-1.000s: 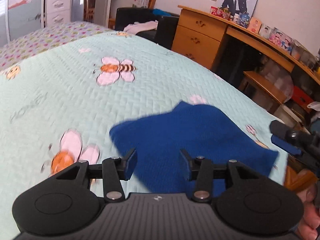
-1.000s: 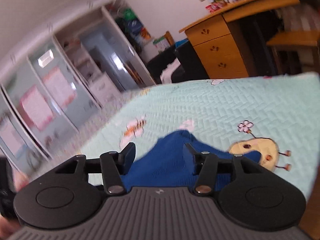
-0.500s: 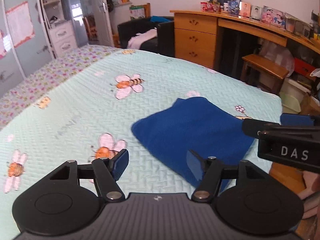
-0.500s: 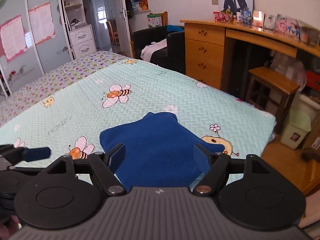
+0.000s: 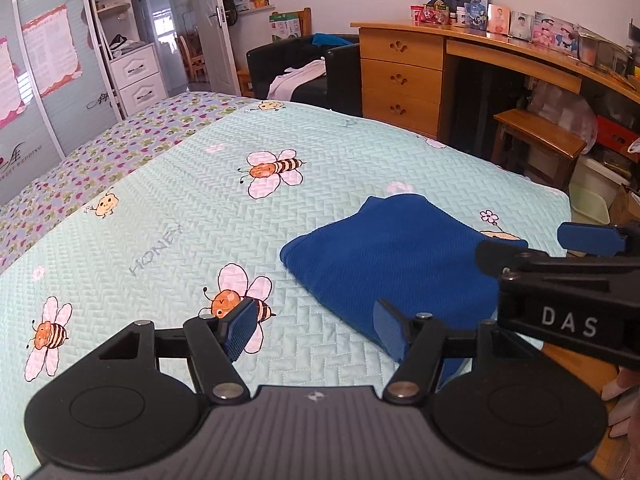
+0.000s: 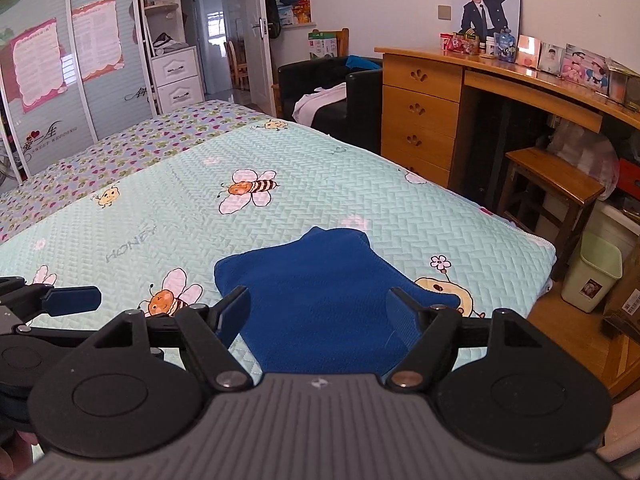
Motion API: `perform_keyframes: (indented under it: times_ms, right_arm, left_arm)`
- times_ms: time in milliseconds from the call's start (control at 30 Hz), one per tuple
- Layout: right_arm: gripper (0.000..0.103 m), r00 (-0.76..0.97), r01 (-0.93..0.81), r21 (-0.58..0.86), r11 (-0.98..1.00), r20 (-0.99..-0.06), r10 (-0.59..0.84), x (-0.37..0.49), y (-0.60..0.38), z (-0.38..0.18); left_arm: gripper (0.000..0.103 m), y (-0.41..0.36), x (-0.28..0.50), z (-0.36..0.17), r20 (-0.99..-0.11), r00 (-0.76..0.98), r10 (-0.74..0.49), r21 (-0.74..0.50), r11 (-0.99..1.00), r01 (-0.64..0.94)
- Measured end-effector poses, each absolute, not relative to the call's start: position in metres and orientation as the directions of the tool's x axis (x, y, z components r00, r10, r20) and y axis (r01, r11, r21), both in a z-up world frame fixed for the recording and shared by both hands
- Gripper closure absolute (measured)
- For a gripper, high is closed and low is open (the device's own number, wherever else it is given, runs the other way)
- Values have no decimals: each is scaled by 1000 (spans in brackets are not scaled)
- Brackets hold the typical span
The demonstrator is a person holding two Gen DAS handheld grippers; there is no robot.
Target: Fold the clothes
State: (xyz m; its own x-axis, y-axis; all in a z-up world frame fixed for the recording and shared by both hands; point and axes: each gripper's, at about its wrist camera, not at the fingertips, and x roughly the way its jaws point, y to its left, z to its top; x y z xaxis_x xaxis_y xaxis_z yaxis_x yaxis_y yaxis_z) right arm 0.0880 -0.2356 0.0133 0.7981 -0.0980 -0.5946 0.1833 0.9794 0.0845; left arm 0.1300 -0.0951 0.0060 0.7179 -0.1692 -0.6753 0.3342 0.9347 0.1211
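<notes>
A blue cloth (image 5: 400, 264) lies folded on the bed (image 5: 160, 208), near the bed's right corner by the wooden desk (image 5: 404, 76). It is a flat, neat bundle with 1 small corner poking up at the far end. The bed cover is light green with bees (image 5: 272, 172) and flowers on it.

The left gripper (image 5: 312, 332) hangs above the bed, just left of the cloth. Its 2 blue pads are wide apart and nothing is between them. The right pad shows in front of the cloth's near edge, but it is up in the air and does not touch it.

The right gripper (image 6: 318, 312) hangs above the near end of the cloth. Its jaws are wide apart too, and they hold nothing. The cloth (image 6: 320, 296) shows in the gap between them, lying loose on the bed below.

Both grippers have just been opening, with no cloth caught in either one. The 2 grippers are side by side, and each one shows at the edge of the other's view.
</notes>
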Motion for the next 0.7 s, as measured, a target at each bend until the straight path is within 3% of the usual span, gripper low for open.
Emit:
perform_keyframes:
  times_ms: [700]
  right_arm:
    - [28, 807, 174, 100, 980, -585, -84, 80, -236, 13]
  left_arm:
    - [36, -101, 125, 7, -685, 710, -162, 130, 932, 338]
